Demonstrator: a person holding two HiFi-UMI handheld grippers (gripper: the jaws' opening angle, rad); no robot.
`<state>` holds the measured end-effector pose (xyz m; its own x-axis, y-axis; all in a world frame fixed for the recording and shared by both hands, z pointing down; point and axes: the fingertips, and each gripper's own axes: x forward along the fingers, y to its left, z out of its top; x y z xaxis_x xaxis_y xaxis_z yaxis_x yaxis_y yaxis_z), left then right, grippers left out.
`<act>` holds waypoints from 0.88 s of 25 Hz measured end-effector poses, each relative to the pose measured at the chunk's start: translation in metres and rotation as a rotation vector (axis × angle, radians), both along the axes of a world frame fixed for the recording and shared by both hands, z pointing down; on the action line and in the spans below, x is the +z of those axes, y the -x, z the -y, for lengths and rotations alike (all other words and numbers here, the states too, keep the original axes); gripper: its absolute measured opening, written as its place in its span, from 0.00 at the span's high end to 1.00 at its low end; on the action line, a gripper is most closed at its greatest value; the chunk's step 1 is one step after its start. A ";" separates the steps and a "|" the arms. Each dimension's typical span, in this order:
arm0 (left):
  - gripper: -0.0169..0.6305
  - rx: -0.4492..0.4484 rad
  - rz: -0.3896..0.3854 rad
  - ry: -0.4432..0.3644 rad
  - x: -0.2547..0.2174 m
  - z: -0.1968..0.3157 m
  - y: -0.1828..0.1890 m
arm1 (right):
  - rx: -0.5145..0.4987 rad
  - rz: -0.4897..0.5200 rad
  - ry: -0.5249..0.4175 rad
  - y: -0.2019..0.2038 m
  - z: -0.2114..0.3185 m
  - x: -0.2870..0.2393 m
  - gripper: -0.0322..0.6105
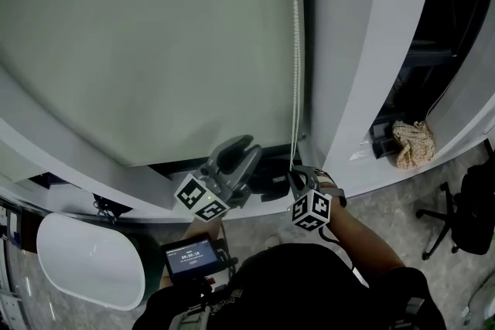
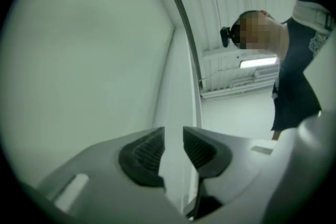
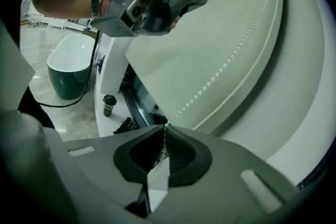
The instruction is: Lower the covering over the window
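A pale grey-green roller blind (image 1: 155,35) hangs over most of the window. Its white bead chain (image 1: 294,50) runs down the blind's right edge. My right gripper (image 1: 295,175) is low at the sill, shut on the chain. In the right gripper view the beads (image 3: 220,73) run from the blind into the closed pads of the right gripper (image 3: 164,140). My left gripper (image 1: 251,147) is just left of the chain, open and apart from it. In its own view the left gripper (image 2: 173,150) holds nothing and faces the blind (image 2: 79,60) and a white frame post (image 2: 181,107).
A white tub (image 1: 89,259) stands at lower left, and a small screen device (image 1: 192,255) is near my body. A tan cloth (image 1: 414,143) lies in the side window's sill, with an office chair (image 1: 464,212) at the right. A black cup (image 3: 108,105) stands on the sill.
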<state>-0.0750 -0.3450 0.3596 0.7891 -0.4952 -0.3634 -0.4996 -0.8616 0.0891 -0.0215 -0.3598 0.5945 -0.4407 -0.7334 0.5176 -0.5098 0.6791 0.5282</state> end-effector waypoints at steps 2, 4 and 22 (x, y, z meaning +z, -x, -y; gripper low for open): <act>0.82 0.084 -0.024 -0.001 -0.012 -0.002 -0.023 | 0.004 -0.033 0.044 -0.003 -0.004 0.023 0.92; 0.82 0.129 -0.022 -0.023 -0.024 -0.005 -0.042 | -0.001 -0.094 0.100 -0.007 -0.012 0.054 0.92; 0.80 0.234 -0.011 -0.291 -0.116 -0.019 -0.092 | -0.088 -0.434 0.370 -0.030 -0.084 0.197 0.92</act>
<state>0.0174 -0.3260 0.2438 0.8642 -0.1761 -0.4713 -0.2862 -0.9425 -0.1725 0.0083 -0.2759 0.7918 -0.1815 -0.4396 0.8797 -0.2329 0.8883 0.3958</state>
